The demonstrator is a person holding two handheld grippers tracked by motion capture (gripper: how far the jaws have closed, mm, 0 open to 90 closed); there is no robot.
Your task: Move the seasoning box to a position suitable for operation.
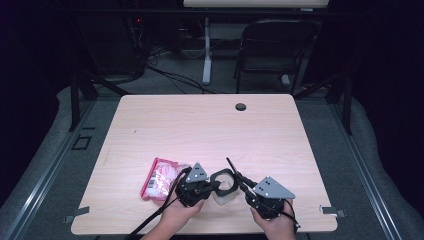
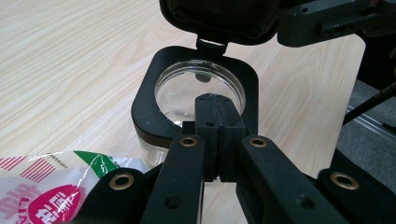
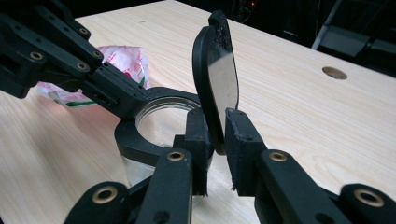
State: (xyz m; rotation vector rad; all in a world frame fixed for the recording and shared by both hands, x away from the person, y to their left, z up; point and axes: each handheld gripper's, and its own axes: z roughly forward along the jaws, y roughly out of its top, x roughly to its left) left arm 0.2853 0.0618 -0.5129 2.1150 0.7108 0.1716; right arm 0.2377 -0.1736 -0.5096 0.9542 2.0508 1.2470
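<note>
A clear jar (image 1: 225, 192) with a black square collar (image 2: 144, 102) stands near the table's front edge. Its hinged black lid (image 3: 219, 79) stands upright, swung open. My left gripper (image 2: 215, 112) is shut on the near side of the collar, one jaw inside the mouth and one outside. My right gripper (image 3: 217, 135) comes in from the right, its two pads closed on the lower edge of the lid (image 1: 234, 171). In the high view the left gripper (image 1: 215, 186) and the right gripper (image 1: 241, 181) meet at the jar from either side.
A pink and white snack packet (image 1: 161, 177) lies just left of the jar, touching the left gripper's body. The wooden table (image 1: 200, 125) has a cable hole (image 1: 241, 106) at the back. A dark chair (image 1: 275, 45) stands beyond the far edge.
</note>
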